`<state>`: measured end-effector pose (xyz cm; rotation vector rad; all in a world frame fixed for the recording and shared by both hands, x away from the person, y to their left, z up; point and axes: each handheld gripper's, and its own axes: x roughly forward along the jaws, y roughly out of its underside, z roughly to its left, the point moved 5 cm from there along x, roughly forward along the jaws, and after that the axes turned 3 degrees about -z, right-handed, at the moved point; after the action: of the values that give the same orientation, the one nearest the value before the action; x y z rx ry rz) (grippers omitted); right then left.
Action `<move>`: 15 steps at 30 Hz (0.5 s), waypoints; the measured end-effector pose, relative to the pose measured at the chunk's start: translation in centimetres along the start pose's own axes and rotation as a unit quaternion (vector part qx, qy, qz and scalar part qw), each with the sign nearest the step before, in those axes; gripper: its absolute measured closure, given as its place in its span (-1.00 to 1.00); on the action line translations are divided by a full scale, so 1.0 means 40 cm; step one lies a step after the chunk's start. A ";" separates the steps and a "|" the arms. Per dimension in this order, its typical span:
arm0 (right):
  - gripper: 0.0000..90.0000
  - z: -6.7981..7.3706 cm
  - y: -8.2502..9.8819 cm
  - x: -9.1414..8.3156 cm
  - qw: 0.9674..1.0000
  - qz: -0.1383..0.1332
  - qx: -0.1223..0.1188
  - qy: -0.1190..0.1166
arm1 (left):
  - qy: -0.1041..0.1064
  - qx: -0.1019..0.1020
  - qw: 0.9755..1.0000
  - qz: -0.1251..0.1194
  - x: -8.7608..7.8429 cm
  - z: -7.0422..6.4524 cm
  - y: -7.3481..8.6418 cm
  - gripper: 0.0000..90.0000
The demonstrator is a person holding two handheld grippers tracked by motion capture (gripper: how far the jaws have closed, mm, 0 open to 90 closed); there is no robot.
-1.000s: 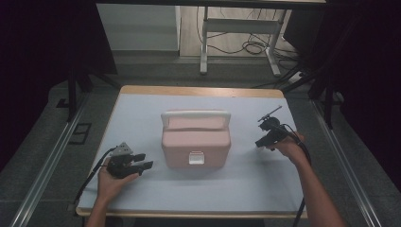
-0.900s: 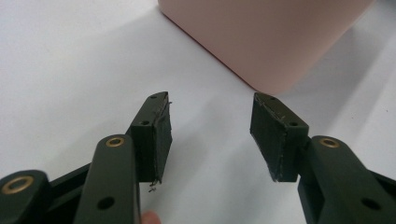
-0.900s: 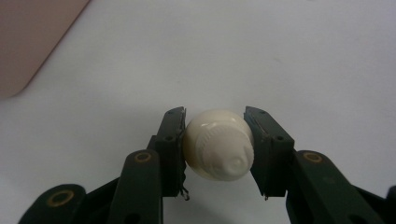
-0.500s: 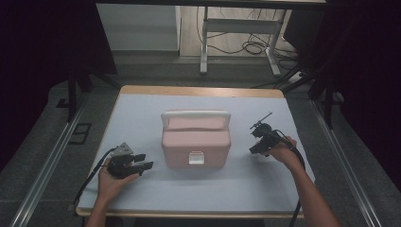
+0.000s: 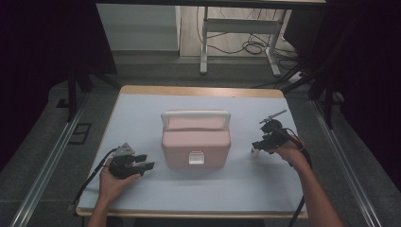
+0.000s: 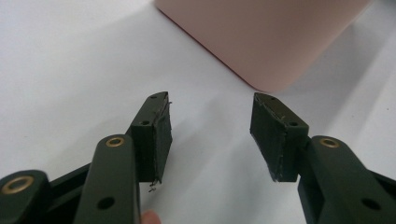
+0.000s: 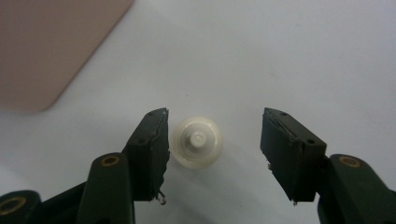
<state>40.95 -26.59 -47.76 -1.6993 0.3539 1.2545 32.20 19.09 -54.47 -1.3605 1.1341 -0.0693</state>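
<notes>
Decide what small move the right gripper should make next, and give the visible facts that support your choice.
Probably lift the right gripper straight up and away. Its jaws have just been opening, and the small white cap-like piece now stands on the white table between the open pads, beside the pink box. It looks released, so a straight lift should avoid knocking it.

A white sheet (image 5: pixel 142 113) covers the table (image 5: pixel 198 91), leaving a strip of wood bare along its far edge. Beyond that edge, a white metal stand (image 5: pixel 204 42) rises from the grey floor, with black cables (image 5: pixel 250 47) coiled beside it. Metal rails (image 5: pixel 47 165) run along the floor past the table's left and right edges.
</notes>
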 end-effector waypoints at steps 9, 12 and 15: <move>-0.12 -0.004 -0.010 -0.071 0.998 -0.061 0.012 0.004 | 0.000 0.001 1.000 0.000 0.003 -0.003 0.000 0.07; -0.01 0.001 -0.014 -0.096 0.996 -0.088 0.009 -0.001 | 0.000 0.001 1.000 0.002 0.004 -0.003 0.000 0.07; 0.09 0.013 -0.014 -0.114 0.994 -0.106 0.010 -0.016 | 0.001 -0.001 1.000 0.003 0.005 -0.004 0.000 0.07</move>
<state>39.08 -27.22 -43.58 -1.6512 0.1623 1.1173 32.19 18.85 -54.55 -1.3594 1.1392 -0.0650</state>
